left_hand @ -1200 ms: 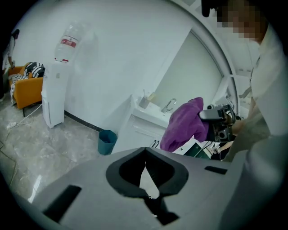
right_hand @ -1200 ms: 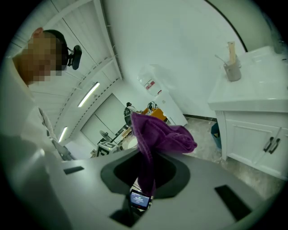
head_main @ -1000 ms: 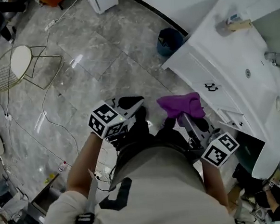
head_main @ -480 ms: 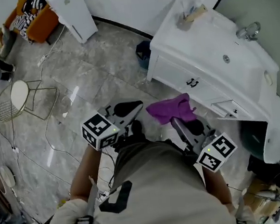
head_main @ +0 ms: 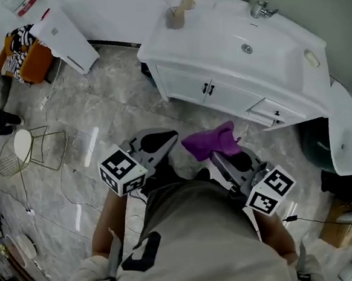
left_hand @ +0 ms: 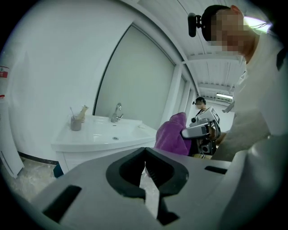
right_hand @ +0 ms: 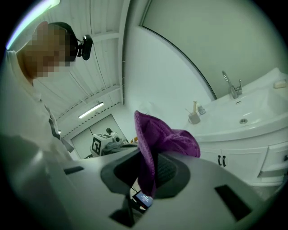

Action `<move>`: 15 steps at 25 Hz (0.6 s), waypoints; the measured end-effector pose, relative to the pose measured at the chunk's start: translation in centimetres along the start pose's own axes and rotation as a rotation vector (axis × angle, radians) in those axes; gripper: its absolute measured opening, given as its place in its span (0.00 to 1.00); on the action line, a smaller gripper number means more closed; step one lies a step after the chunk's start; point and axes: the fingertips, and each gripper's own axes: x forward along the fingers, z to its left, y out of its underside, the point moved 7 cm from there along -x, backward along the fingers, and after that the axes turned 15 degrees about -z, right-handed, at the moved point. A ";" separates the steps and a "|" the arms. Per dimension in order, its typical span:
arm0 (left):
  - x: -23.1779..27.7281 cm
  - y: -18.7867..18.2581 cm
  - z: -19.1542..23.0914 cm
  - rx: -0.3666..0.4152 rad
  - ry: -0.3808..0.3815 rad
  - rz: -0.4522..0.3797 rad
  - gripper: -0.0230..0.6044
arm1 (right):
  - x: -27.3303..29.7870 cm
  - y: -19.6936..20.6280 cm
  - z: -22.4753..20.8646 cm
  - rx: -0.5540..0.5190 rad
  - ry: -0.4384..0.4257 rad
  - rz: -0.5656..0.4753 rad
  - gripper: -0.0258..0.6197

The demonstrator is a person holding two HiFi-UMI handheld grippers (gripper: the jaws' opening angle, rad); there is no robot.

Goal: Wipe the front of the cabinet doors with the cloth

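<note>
The right gripper [right_hand: 149, 177] clamps the purple cloth [right_hand: 164, 134], soft, light and floppy, well apart from the 2 white vanity cabinet doors [head_main: 186, 83]; gripping nearer its bulk would likely press firmer. The left gripper [left_hand: 145, 155] is closed, empty

The person wears a pale beige shirt [head_main: 201, 232] with short sleeves and a dark angular mark [head_main: 143, 253] printed on it. A grey strap [head_main: 114, 251] with a black buckle lies at the left shoulder. A black camera [left_hand: 194, 23] sits on the head. The left gripper [head_main: 171, 136] and the right gripper [head_main: 217, 158] are grey with black jaw linings, and each carries a white cube [head_main: 122, 169] of black square markers.
</note>
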 end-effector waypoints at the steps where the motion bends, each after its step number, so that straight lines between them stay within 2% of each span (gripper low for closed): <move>1: 0.6 0.4 -1.2 -0.004 0.003 -0.001 0.07 | -1.3 0.3 -0.2 0.020 -0.006 0.009 0.13; 6: 1.9 1.6 -4.8 -0.033 0.011 -0.008 0.07 | -5.2 1.7 -1.4 0.120 -0.015 0.046 0.13; 10: 0.3 1.3 -5.9 -0.067 -0.027 -0.030 0.07 | -5.3 0.4 -1.0 0.184 0.007 -0.002 0.13; 15: -2.7 2.7 -7.4 -0.056 -0.074 0.005 0.07 | -5.8 0.9 2.1 0.144 -0.031 0.003 0.13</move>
